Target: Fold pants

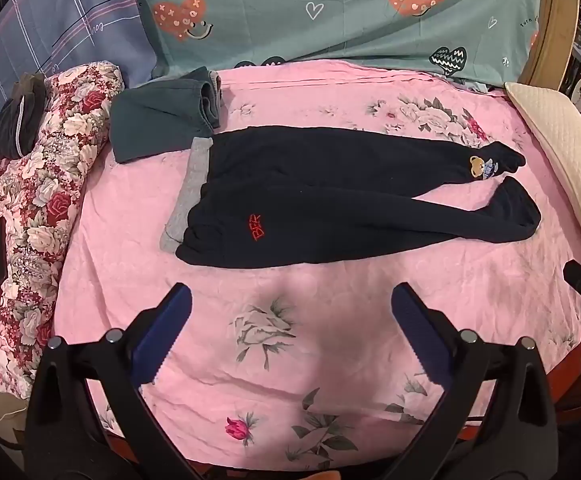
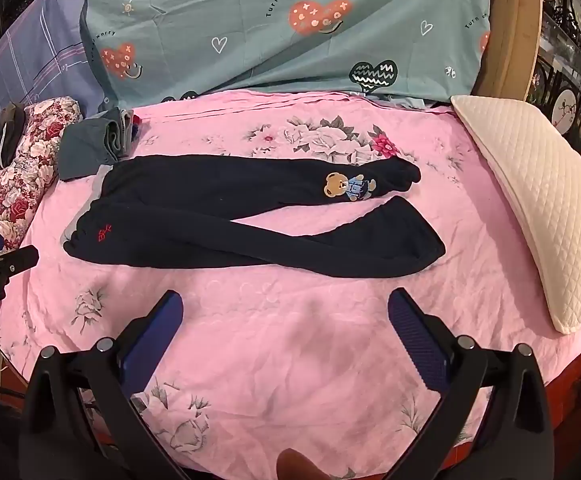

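Ample pink sheet (image 2: 250,340) below unfolded pants (image 2: 250,216)

Red stitching (image 2: 105,235) on the pants (image 2: 250,216) – too small to read; folded green garment (image 2: 90,152) partly hidden behind them.

On the bed (image 1: 330,360): one pair of dark pants (image 1: 330,200), one folded teal garment (image 1: 158,124), one cream pillow (image 2: 530,200), one floral quilt (image 1: 30,208).
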Action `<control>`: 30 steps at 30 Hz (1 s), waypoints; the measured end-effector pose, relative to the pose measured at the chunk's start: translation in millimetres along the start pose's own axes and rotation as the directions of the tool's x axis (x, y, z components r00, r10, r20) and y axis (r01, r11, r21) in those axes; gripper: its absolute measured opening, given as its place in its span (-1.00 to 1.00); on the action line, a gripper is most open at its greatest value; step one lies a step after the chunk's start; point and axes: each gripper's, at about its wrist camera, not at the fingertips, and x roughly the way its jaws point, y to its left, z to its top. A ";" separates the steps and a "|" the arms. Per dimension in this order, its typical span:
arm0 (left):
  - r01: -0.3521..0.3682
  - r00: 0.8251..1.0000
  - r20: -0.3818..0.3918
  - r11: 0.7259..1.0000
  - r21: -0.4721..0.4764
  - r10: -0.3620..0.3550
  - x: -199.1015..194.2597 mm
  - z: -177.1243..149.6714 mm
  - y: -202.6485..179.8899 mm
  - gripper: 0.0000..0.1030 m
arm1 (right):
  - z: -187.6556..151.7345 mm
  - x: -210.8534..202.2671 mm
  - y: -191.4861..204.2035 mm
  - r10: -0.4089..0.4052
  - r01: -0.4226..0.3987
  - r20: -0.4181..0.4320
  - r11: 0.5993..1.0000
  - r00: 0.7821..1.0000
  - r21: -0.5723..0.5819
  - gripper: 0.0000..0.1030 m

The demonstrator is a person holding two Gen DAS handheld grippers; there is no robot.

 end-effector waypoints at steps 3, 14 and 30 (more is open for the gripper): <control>0.000 1.000 -0.006 1.000 -0.001 0.000 0.7 0.7 -0.2 0.96 | 0.3 0.5 1.0 0.001 -0.001 -0.006 1.000 1.000 0.004 0.97; 0.008 1.000 0.002 1.000 -0.004 -0.008 5.2 1.5 -0.6 0.96 | -0.8 1.8 6.7 -0.005 0.005 -0.011 1.000 1.000 -0.004 0.97; 0.024 1.000 0.000 1.000 0.012 -0.024 6.8 -0.7 -6.0 0.96 | 2.9 6.3 10.7 -0.003 0.003 -0.029 1.000 1.000 -0.005 0.97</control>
